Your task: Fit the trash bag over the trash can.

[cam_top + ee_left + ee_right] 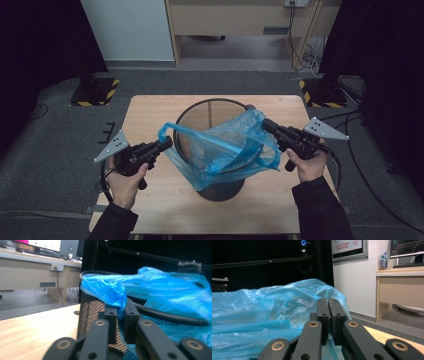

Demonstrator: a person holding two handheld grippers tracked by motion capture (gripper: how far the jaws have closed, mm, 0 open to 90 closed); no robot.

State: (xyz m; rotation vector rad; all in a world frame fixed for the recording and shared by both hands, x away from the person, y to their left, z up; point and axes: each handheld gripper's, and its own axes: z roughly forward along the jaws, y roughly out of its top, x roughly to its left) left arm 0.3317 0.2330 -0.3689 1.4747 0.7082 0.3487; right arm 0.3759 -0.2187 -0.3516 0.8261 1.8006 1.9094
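High view: the black mesh bin (217,150) stands mid-table (150,210) and serves as the landmark. The blue plastic bag (235,145) is draped over the bin's mouth, more of it on the bin's right and near side; the far-left arc of the rim is bare. The left gripper (166,142) sits just off the bin's left side with a corner of the bag pinched in its tip. The right gripper (265,125) sits at the bin's right-rear rim, its tip on the opposite edge of the bag. The bag's long axis runs between the 2 grippers, across the bin from near-left to far-right. I judge the next move turns on that line: the bag mouth must be spread wider than the rim and pulled down outside it, and the left hand is nearer the uncovered arc.

Left gripper view: the 2 jaws are closed on a bunched fold of the blue plastic bag (110,293), held just above and outside the bin's rim (90,273), with mesh wall directly ahead.

Right gripper view: the jaws are pressed nearly together, with a thin film of the bag (287,305) running down between them; the bag stretches away to the left, towards the bin.
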